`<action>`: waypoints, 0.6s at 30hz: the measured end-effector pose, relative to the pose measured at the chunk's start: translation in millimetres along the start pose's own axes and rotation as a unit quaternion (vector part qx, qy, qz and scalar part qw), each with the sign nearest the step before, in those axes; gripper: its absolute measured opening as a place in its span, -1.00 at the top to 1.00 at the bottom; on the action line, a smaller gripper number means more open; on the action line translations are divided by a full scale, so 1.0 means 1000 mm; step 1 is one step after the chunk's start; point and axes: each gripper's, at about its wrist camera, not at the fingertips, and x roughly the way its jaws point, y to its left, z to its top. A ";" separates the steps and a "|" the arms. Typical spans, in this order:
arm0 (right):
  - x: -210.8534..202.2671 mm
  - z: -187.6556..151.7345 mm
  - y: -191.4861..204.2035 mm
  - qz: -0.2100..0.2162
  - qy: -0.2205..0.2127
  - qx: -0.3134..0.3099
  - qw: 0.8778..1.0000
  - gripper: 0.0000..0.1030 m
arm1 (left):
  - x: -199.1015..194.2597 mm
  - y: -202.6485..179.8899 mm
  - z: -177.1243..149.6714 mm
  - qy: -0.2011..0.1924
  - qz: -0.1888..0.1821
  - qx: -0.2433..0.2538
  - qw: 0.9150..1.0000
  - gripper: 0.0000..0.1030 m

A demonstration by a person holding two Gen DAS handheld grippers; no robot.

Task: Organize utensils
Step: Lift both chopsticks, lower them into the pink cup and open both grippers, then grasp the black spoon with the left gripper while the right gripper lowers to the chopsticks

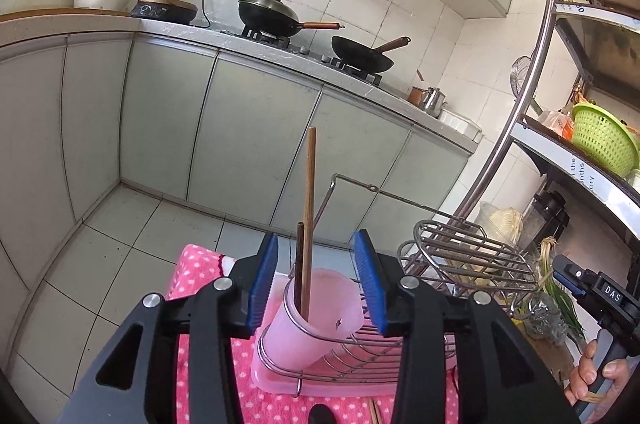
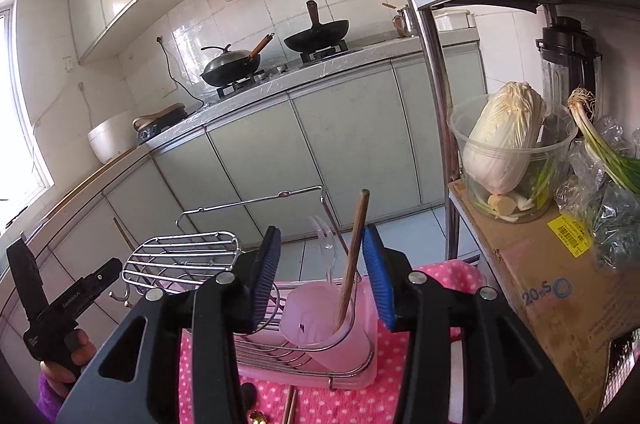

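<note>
A pink cup (image 1: pixel 320 328) sits in a ring of the wire dish rack (image 1: pixel 360 352). A light wooden chopstick (image 1: pixel 310 204) and a dark one (image 1: pixel 299 264) stand in it. My left gripper (image 1: pixel 317 242) is open, its blue pads either side of the chopsticks and clear of them. In the right wrist view a second pink cup (image 2: pixel 316 328) holds a brown chopstick (image 2: pixel 354 256) and clear plastic cutlery (image 2: pixel 326 244). My right gripper (image 2: pixel 322 232) is open around that chopstick, which leans near the right pad without being pressed.
The rack stands in a pink tray (image 2: pixel 368 372) on a pink dotted towel (image 2: pixel 440 276). Loose chopsticks (image 2: pixel 290 408) lie on the towel near me. A metal shelf post (image 2: pixel 440 104), a cabbage bowl (image 2: pixel 508 144) and a cardboard box (image 2: pixel 560 284) are on the right.
</note>
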 end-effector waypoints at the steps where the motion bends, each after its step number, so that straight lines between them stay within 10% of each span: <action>1: -0.004 -0.001 0.000 -0.002 -0.002 0.000 1.000 0.15 | -0.004 -0.001 0.000 0.000 0.000 0.003 1.000 0.24; 18: -0.033 -0.102 0.001 0.013 0.119 0.037 0.992 0.15 | -0.049 -0.003 -0.063 0.098 -0.026 0.009 0.995 0.24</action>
